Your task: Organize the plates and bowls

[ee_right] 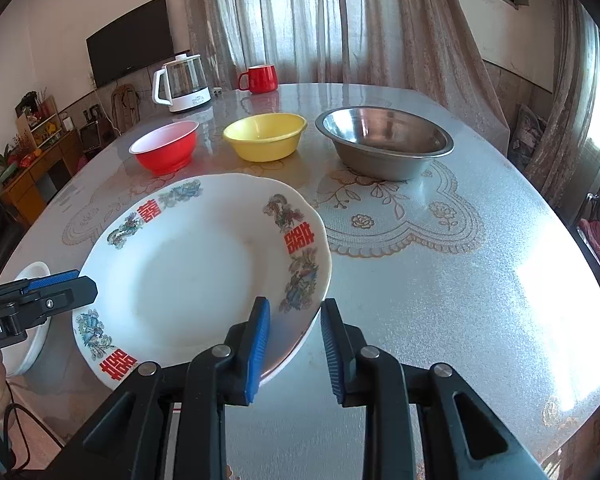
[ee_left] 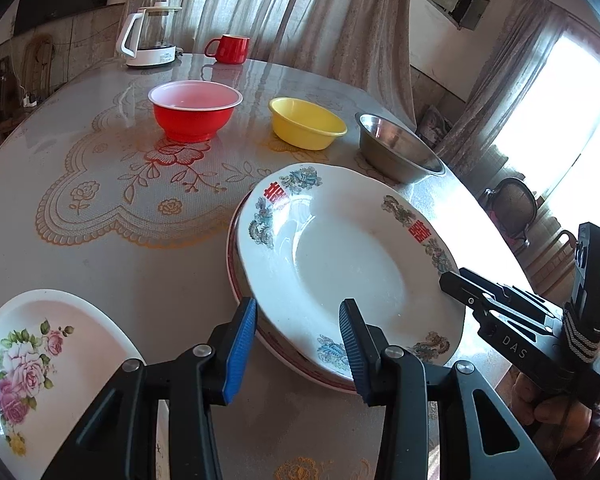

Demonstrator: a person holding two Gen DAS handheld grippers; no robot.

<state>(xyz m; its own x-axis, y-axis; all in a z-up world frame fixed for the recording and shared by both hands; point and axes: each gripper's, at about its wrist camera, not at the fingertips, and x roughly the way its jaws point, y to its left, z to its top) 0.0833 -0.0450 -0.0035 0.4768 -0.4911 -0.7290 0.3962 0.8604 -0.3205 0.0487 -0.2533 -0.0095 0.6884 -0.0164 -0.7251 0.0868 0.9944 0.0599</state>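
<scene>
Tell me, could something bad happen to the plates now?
Maybe. The white dragon-patterned plate sits off-centre on a red-rimmed plate, so a nudge from the open right gripper could slide it. The pink-rose plate lies at the glossy round table edge by the left gripper.

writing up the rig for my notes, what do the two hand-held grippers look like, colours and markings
Both are matte black with silver pivot bolts and blue ribbed pads on the two fingers. The left hand-held gripper shows white "bot.AI" lettering on its side in the right wrist view. The right hand-held gripper carries "DAS" lettering, a green indicator light and a striped strap in the left wrist view. A dark cable hangs below the left one.
</scene>
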